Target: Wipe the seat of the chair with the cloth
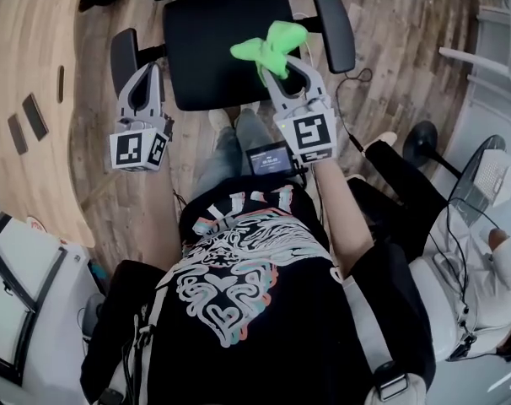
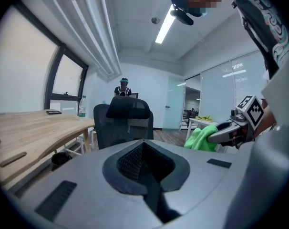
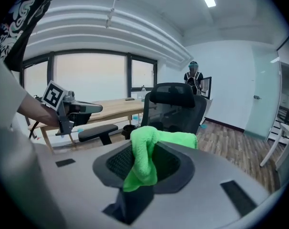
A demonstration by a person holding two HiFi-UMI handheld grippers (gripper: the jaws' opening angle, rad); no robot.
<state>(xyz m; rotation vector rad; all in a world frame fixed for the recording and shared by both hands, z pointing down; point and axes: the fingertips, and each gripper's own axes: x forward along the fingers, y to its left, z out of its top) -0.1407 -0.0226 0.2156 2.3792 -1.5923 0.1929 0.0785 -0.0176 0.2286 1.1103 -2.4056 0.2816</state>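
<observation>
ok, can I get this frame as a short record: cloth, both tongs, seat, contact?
cloth: green cloth, bunched
right tongs: shut on the green cloth
left tongs: shut, nothing between them
chair seat: black, bare, in front of the person
cloth position: over the seat's side nearer the armrest at the head view's right
contact: cloth looks held above the seat; touch can't be confirmed
</observation>
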